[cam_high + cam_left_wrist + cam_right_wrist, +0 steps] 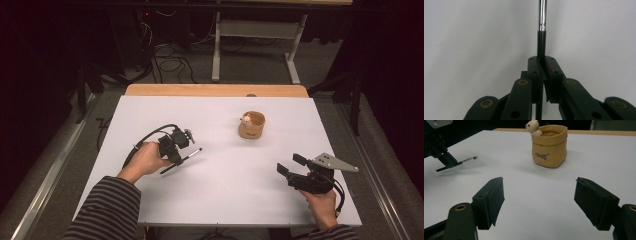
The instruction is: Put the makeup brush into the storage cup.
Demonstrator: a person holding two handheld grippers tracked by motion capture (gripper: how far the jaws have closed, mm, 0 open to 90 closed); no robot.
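Right tongs (pixel 539 202) gape empty; left tongs (pixel 541 65) clamp one brush (pixel 542 27); one pot (pixel 251 125).

Tan pot (pixel 251 126) with a small bear figure (pixel 246 119) at its rim, standing right of centre on white table sheet (pixel 220 200). Wooden edge (pixel 215 90) behind. Cables (pixel 170 62) on floor, upper left.

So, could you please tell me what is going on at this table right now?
A person works with two handheld tools at a white table. The left claw is shut on a thin black brush with a silver ferrule, low over the table. The right claw rests open, empty, facing the tan pouch-shaped holder with a small bear figure.
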